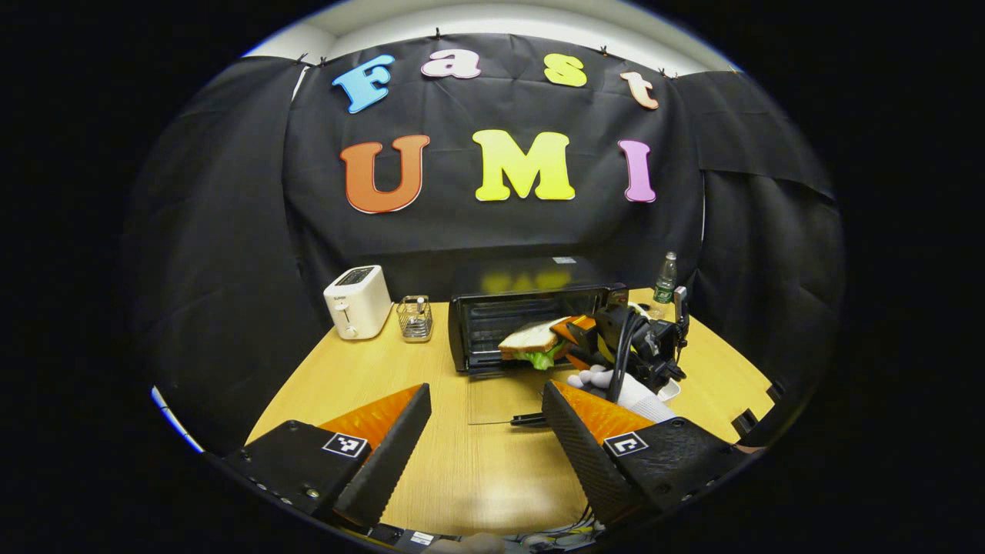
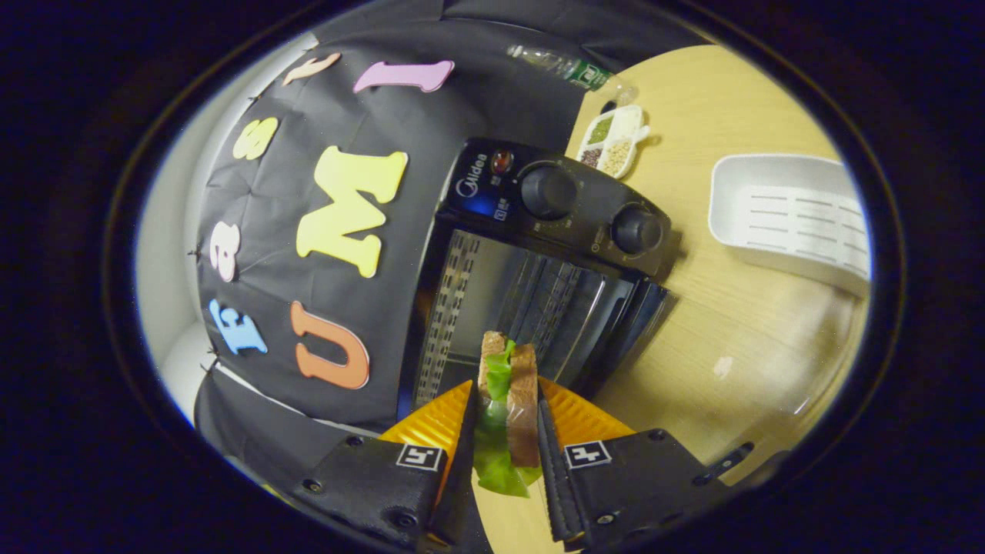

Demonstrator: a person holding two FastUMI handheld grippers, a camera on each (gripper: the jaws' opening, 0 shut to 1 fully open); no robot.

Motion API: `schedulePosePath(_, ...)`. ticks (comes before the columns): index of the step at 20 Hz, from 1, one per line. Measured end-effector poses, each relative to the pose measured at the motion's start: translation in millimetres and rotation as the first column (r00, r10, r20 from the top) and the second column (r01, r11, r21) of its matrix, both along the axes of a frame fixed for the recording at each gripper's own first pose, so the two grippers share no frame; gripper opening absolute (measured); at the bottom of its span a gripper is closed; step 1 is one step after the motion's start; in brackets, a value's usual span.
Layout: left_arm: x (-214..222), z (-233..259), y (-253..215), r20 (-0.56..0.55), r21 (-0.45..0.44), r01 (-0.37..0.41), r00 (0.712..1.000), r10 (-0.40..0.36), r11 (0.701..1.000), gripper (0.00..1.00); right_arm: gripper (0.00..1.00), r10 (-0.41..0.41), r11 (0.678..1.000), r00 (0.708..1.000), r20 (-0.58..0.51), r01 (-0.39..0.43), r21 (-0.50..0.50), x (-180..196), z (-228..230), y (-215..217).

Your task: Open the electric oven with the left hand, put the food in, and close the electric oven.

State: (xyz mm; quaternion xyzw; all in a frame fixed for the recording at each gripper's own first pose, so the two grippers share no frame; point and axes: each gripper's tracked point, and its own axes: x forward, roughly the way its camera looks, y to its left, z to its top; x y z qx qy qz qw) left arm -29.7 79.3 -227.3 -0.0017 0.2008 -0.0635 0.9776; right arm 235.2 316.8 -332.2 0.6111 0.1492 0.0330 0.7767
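A black electric oven point(image 1: 531, 296) stands at the back of the wooden table with its glass door point(image 1: 500, 396) folded down flat. In the left gripper view, the right gripper point(image 1: 573, 338) holds a sandwich point(image 1: 531, 340) of bread and lettuce at the right side of the oven's mouth. A gloved hand point(image 1: 616, 382) is behind that gripper. My left gripper point(image 1: 486, 392) hangs open over the table in front of the door, holding nothing. In the right gripper view, which is tilted, the right gripper point(image 2: 504, 392) is shut on the sandwich point(image 2: 523, 400), just before the oven's point(image 2: 539, 254) rack.
A white toaster point(image 1: 358, 302) and a small wire holder point(image 1: 415, 318) stand left of the oven. A plastic bottle point(image 1: 666, 278) is at the back right. Right of the oven lie a white tray point(image 2: 793, 215) and a small divided dish point(image 2: 612, 142) of grains.
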Motion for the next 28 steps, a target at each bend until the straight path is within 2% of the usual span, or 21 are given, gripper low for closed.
schedulePosePath(6,1,-9,13,-0.010,0.004,-0.024,1.000,0.024,1.000,0.96,0.34,-0.047,0.998,0.999,0.016,0.047,0.043,46,-2,23)
schedulePosePath(7,1,-9,15,-0.014,0.004,-0.030,0.999,0.030,1.000,0.96,0.44,-0.054,0.998,0.999,0.005,0.054,0.032,51,-4,22)
schedulePosePath(9,2,-10,19,-0.011,0.006,-0.041,0.999,0.041,0.999,0.96,0.44,-0.090,0.996,0.996,0.016,0.090,0.023,63,-5,13)
schedulePosePath(11,1,-14,20,-0.018,0.000,-0.051,0.999,0.051,0.999,0.96,0.44,-0.083,0.997,0.996,0.012,0.083,0.003,67,-10,10)
schedulePosePath(14,1,-16,22,-0.026,-0.003,-0.060,0.998,0.060,0.998,0.96,0.44,-0.062,0.997,0.998,0.005,0.062,-0.044,70,-18,9)
schedulePosePath(15,0,-17,21,-0.027,-0.004,-0.060,0.998,0.060,0.998,0.96,0.44,-0.054,0.996,0.999,0.004,0.054,-0.077,70,-18,9)
schedulePosePath(16,1,-18,19,-0.027,-0.004,-0.059,0.998,0.059,0.998,0.96,0.37,-0.044,0.992,0.999,0.012,0.045,-0.119,70,-17,8)
schedulePosePath(18,2,-18,16,-0.026,-0.010,-0.056,0.998,0.055,0.998,0.96,0.38,-0.036,0.974,0.999,-0.002,0.034,-0.224,67,-19,5)
schedulePosePath(19,4,-16,14,-0.025,-0.011,-0.054,0.998,0.053,0.998,0.96,0.43,-0.024,0.963,1.000,-0.006,0.022,-0.268,65,-21,4)
schedulePosePath(21,6,-12,11,-0.011,-0.015,-0.049,0.999,0.049,0.999,0.96,0.62,-0.001,0.949,1.000,-0.015,-0.003,-0.316,63,-21,3)
schedulePosePath(22,6,-12,10,-0.010,-0.016,-0.048,0.999,0.048,0.999,0.96,0.80,-0.005,0.941,1.000,-0.015,-0.001,-0.339,62,-18,-2)
schedulePosePath(24,5,-16,9,-0.015,-0.018,-0.046,0.999,0.046,0.999,0.96,0.85,-0.012,0.903,1.000,-0.023,0.001,-0.430,59,-21,-12)
schedulePosePath(25,4,-15,8,-0.013,-0.018,-0.046,0.999,0.046,0.999,0.96,0.99,-0.011,0.879,1.000,-0.019,0.000,-0.477,58,-18,-16)
schedulePosePath(28,5,-16,7,-0.010,-0.025,-0.050,0.999,0.049,0.998,0.96,0.99,0.011,0.830,1.000,-0.012,-0.016,-0.558,53,-15,-24)
